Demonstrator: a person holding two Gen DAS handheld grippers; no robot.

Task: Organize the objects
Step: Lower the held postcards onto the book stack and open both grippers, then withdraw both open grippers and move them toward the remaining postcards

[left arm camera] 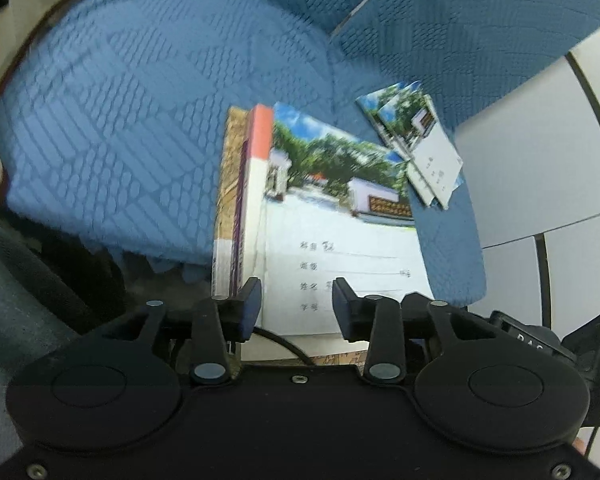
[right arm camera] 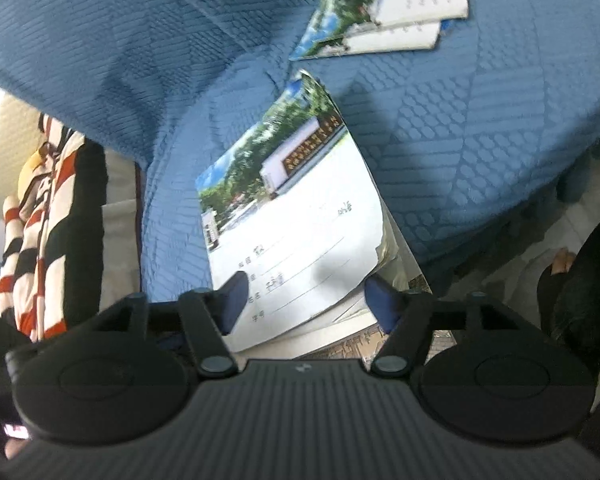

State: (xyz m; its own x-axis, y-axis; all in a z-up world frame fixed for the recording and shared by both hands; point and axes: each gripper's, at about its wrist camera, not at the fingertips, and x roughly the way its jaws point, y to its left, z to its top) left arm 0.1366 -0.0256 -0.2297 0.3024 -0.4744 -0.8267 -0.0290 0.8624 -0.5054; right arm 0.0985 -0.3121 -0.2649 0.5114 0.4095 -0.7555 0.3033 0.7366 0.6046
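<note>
both claws, left claw (left arm camera: 296, 304) and right claw (right arm camera: 306, 300), spread wide over the notebook stack (left arm camera: 340, 216) on the blue bedspread (left arm camera: 120, 120); two notebooks (left arm camera: 416, 144) beyond the stack seem ungathered.

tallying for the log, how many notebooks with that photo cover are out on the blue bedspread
3. One photo-cover notebook tops the near book stack between both grippers' open fingers. Two more notebooks lie overlapped farther back on the blue bedspread. The stack may hide others underneath.

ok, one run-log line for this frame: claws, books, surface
left claw: open, at near stack | right claw: open, straddling top notebook | loose notebooks: apart, farther back | surface: blue quilt
</note>
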